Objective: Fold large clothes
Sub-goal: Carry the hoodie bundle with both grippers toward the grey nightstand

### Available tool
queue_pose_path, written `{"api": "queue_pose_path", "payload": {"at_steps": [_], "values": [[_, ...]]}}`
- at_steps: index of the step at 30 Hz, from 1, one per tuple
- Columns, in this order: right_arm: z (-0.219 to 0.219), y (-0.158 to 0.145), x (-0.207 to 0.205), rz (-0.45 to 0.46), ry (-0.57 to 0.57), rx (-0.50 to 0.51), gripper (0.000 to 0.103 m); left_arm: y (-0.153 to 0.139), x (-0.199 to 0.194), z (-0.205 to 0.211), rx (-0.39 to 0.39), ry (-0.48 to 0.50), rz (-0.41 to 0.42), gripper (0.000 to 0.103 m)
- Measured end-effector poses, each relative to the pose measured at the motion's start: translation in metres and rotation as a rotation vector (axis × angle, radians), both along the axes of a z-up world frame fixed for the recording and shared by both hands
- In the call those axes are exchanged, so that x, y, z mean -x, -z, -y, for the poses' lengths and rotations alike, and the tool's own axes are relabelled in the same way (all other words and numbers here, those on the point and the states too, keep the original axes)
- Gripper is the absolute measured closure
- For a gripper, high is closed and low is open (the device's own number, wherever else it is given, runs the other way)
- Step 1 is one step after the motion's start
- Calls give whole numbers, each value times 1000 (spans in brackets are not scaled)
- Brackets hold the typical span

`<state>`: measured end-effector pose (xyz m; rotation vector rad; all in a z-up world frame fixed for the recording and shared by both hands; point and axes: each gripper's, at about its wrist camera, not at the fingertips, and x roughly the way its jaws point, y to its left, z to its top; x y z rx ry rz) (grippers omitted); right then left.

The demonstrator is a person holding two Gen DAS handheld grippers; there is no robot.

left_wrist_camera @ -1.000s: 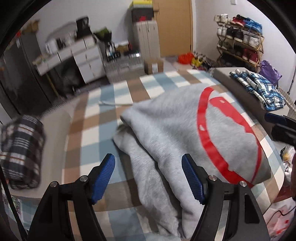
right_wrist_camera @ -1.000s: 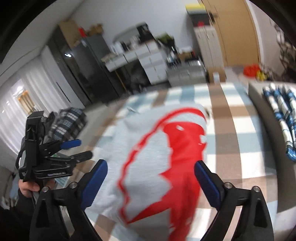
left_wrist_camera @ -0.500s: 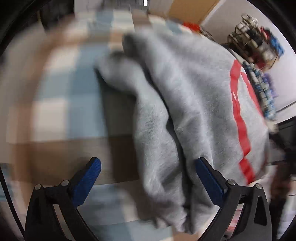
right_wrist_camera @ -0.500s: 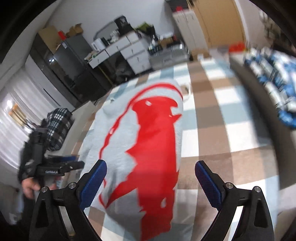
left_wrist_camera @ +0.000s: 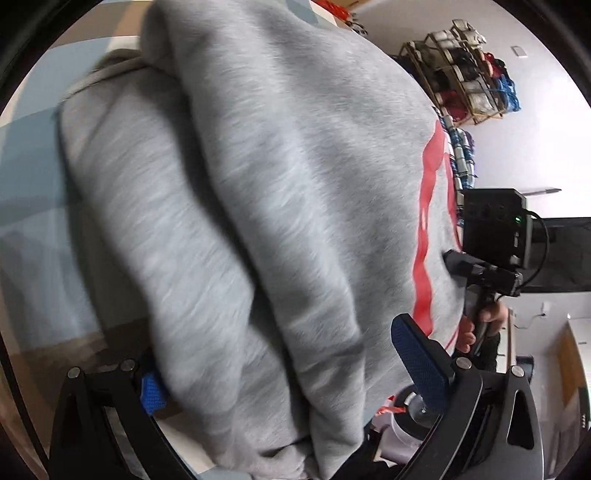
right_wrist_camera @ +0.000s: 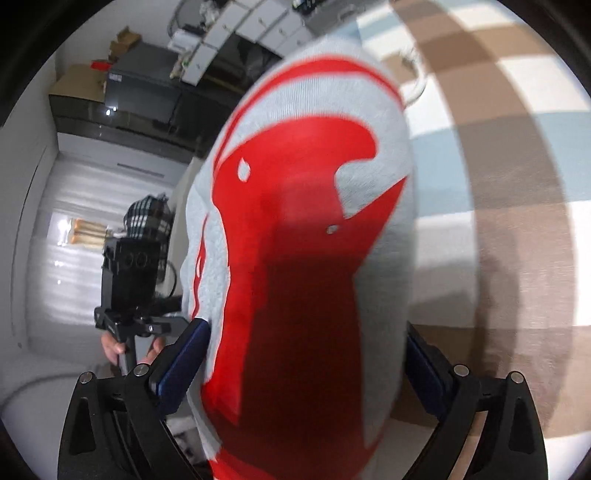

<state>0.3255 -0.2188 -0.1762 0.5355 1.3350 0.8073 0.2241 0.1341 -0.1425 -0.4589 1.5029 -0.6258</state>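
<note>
A grey sweatshirt (left_wrist_camera: 266, 192) with a big red print (right_wrist_camera: 295, 229) lies folded on the checked bed cover (right_wrist_camera: 517, 184). Its thick layered near edge fills the left wrist view. My left gripper (left_wrist_camera: 288, 376) stands wide open astride that edge; one blue pad (left_wrist_camera: 152, 391) is partly hidden under the cloth, the other (left_wrist_camera: 421, 362) is free. My right gripper (right_wrist_camera: 304, 369) is open too, with the printed end of the sweatshirt between its pads (right_wrist_camera: 184, 365). Each tool shows in the other's view, held by a hand (left_wrist_camera: 480, 325).
A blue plaid garment (left_wrist_camera: 461, 158) lies beyond the sweatshirt, with a shoe rack (left_wrist_camera: 469, 85) at the wall. A dark plaid bundle (right_wrist_camera: 147, 218) sits at the bed's far side. Black cabinets (right_wrist_camera: 140, 92) and white drawers (right_wrist_camera: 236, 29) line the room. The bed edge is just below both grippers.
Both grippers have dropped and tilted down onto the sweatshirt's near edge, which now fills both views. The left jaws have widened. The sweatshirt lies as before.
</note>
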Motion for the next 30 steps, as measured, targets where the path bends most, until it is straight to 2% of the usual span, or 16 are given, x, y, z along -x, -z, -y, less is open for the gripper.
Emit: {"api": "queue_pose_path", "payload": {"at_steps": [1, 3, 4, 5, 6, 8, 12, 15, 17, 24, 30], "values": [[-5, 2, -2, -8, -16, 8, 2, -1, -3, 2, -5, 4, 5, 8], [-10, 3, -1, -5, -30, 20, 3, -2, -10, 4, -29, 14, 16, 26], [-12, 2, 0, 4, -37, 27, 4, -2, -10, 7, -40, 21, 20, 42], [-14, 1, 0, 24, -53, 32, 4, 0, -12, 11, -52, 40, 17, 51], [-15, -2, 2, 37, -61, 30, 8, -1, -7, 16, -53, 47, 22, 51], [-14, -1, 2, 61, -71, 18, 14, -1, -7, 19, -49, 52, 26, 59], [-5, -8, 14, 131, -31, 8, 27, -11, -4, 29, -52, 59, 63, 66], [-9, -23, 35, 231, -6, 36, 30, -26, 0, 41, -76, 95, 124, 68], [-8, -31, 43, 265, 6, 32, 32, -31, 0, 45, -70, 104, 141, 68], [-14, -49, 63, 323, 28, 11, 38, -38, 4, 39, -60, 97, 154, 69], [-25, -61, 69, 372, 5, 4, 39, -56, 10, 25, -46, 87, 194, 69]]}}
